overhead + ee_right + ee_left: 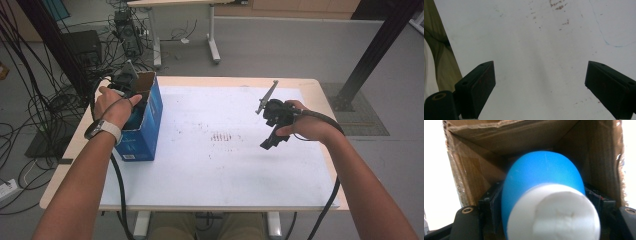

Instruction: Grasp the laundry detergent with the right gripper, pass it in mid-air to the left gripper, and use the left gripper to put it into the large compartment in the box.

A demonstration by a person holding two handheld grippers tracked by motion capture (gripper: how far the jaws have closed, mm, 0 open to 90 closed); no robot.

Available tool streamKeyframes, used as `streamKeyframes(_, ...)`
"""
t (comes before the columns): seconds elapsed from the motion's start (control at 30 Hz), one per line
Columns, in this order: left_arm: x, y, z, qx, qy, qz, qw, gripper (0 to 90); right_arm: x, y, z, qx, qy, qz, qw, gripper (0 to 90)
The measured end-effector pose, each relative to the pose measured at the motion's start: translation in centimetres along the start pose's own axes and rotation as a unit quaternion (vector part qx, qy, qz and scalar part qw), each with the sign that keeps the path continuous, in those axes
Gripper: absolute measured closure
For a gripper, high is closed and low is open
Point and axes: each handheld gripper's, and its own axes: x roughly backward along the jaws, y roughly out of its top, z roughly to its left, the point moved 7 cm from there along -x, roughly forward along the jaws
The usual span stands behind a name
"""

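Observation:
A blue rounded bottle (541, 177) with a white cap (554, 215) lies inside an open cardboard box (481, 170), whose outside is blue (145, 125), at the table's left edge. My left gripper (125, 82) reaches down into that box. In the left gripper view its jaws (544, 200) stand apart on either side of the bottle; the bottle's body hides the pad faces, and I see no squeeze on it. My right gripper (267, 142) hovers over the right part of the white table sheet (225, 170), open, with only bare sheet between its jaws (540, 82).
The white sheet (536, 37) carries faint brown specks near the middle. Beyond the table's far left corner the floor holds tangled cables and dark equipment (80, 47). A black frame post (372, 55) rises at the far right. Another table's legs (212, 40) stand behind.

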Motion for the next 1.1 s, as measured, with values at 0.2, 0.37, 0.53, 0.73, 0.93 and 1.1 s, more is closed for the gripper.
streamKeyframes(0.2, 0.7, 0.0, 0.1, 0.005, -0.015, -0.010, 0.9998, 28.2, -0.1, 0.1, 0.1, 0.000, 0.001, -0.002, 1.0000, 9.3)
streamKeyframes(0.37, 1.7, 0.1, -0.1, -0.002, -0.010, -0.021, 0.9997, 24.3, -0.2, 0.4, 0.2, 0.005, 0.003, 0.000, 1.0000, 9.3)
streamKeyframes(0.53, 3.5, 0.4, -0.1, -0.013, -0.001, -0.031, 0.9994, 14.3, 0.0, 0.5, 0.2, 0.004, 0.002, 0.001, 1.0000, 9.3)
streamKeyframes(0.73, 5.1, 0.6, -0.3, -0.031, -0.004, -0.041, 0.9987, 13.3, 0.2, 0.4, 0.3, 0.003, 0.000, 0.002, 1.0000, 9.4)
streamKeyframes(0.93, 6.9, 0.7, -0.7, -0.045, -0.009, -0.047, 0.9978, 10.5, 0.5, 0.3, 0.4, 0.001, -0.004, 0.000, 1.0000, 9.4)
streamKeyframes(1.1, 9.3, 0.8, -2.1, -0.079, -0.018, -0.061, 0.9948, 9.2, 0.8, 0.1, 0.1, -0.004, -0.006, -0.004, 1.0000, 9.3)
